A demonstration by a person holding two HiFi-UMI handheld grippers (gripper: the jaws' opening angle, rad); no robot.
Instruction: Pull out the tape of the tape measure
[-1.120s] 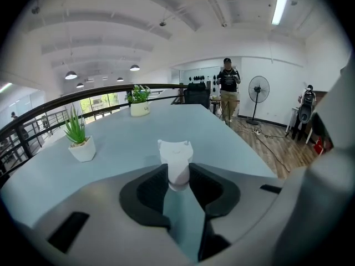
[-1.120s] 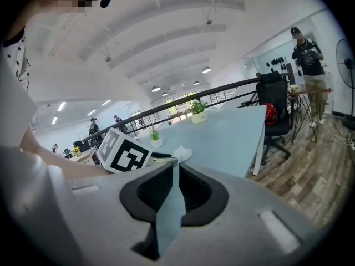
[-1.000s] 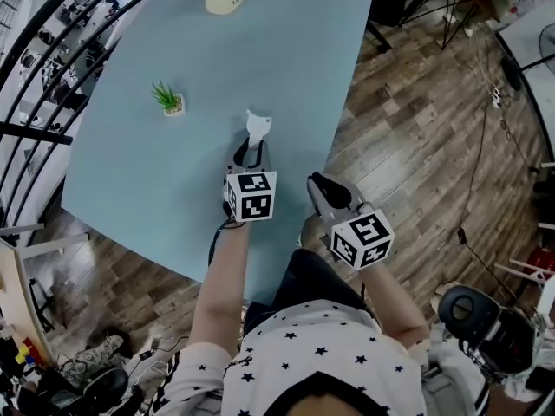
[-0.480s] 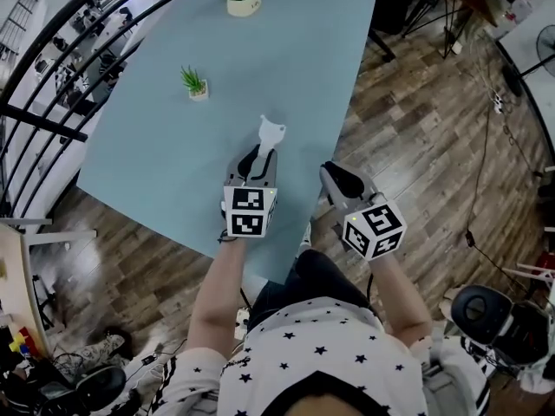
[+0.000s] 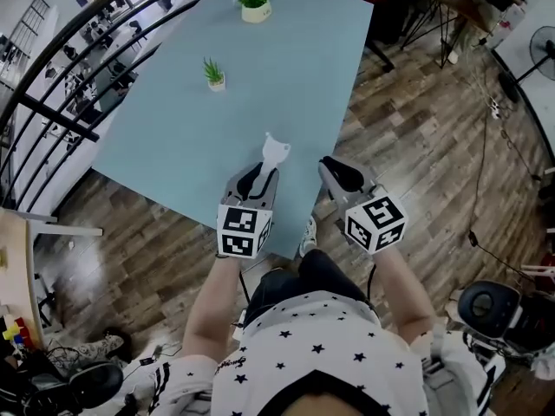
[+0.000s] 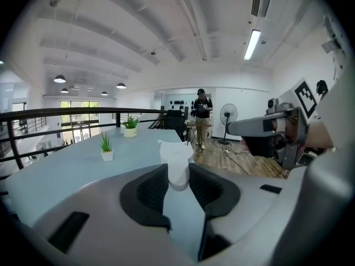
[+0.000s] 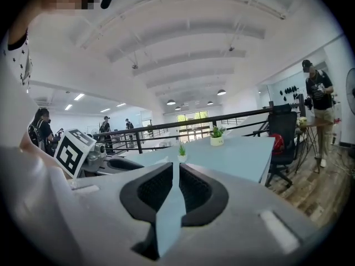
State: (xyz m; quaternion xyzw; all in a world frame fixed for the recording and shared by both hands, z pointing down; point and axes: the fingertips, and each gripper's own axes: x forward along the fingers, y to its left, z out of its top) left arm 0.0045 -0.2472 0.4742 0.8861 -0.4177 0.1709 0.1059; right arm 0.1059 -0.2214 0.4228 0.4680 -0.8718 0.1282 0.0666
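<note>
The tape measure (image 5: 275,151) is a small white case with two ear-like points on top. My left gripper (image 5: 264,173) is shut on its lower part and holds it above the near end of the pale blue table (image 5: 173,128). In the left gripper view the tape measure (image 6: 176,162) stands upright between the dark pads (image 6: 152,188), and no pulled-out tape shows. My right gripper (image 5: 338,173) hangs just to the right, beyond the table's edge and over the wooden floor. It is shut, with nothing between its pads (image 7: 197,190).
Two small potted plants stand on the table, one (image 5: 214,74) at mid-left and one (image 5: 255,3) at the far end. A black railing (image 5: 52,111) runs along the table's left side. Chairs, a fan (image 6: 227,115) and a standing person (image 6: 202,115) are beyond the far end.
Both grippers have drawn back toward me and risen. The left one has carried the white tape measure from mid-table to the table's near edge.
</note>
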